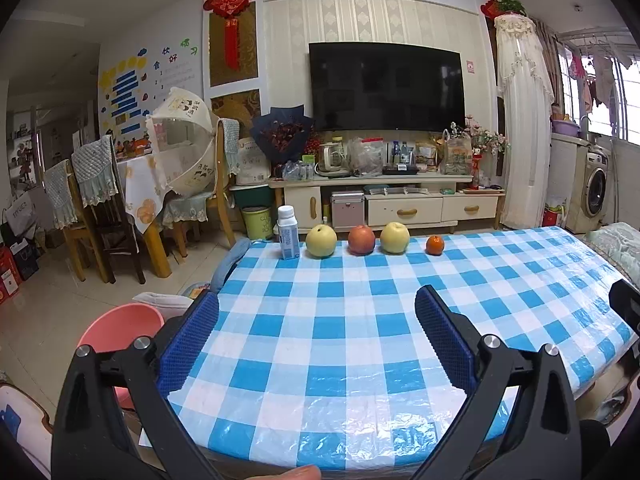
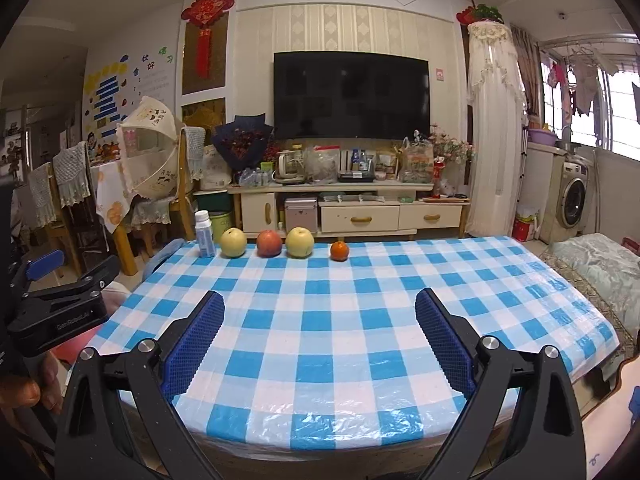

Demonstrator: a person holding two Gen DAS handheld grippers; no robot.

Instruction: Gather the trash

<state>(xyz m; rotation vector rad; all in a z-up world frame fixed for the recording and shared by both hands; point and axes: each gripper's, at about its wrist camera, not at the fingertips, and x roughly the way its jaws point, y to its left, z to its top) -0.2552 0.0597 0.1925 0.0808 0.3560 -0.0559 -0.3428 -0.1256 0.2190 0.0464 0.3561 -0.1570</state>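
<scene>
Both tongs are held low at the near edge of the tabletop (image 1: 360, 340), pointing across it toward the TV wall. The left tongs (image 1: 316, 312) are spread wide with nothing between the blue pads, and a fingertip (image 1: 296, 472) peeks in at the bottom of the left wrist view. The right tongs (image 2: 320, 312) are just as wide and also empty. From the right wrist camera the left tongs show up at the far left, off the side of the tabletop, with part of a hand (image 2: 24, 384) underneath.

The tabletop has a blue-and-white checked plastic cover. Everything on it sits in a row along the far edge, well apart from both tongs: a small white bottle (image 1: 288, 234) standing upright at the left end, then a yellow pear (image 1: 321, 241), a red apple (image 1: 361, 240), another yellow pear (image 1: 394, 238) and a little orange (image 1: 435, 245). The bottle looks like the only trash-type item.

A pink basin (image 1: 120, 328) sits on the floor off the tabletop's left side. Behind are a TV (image 1: 386, 86), a cluttered TV cabinet (image 1: 404, 204), dining chairs and a washing machine (image 1: 592, 188).
</scene>
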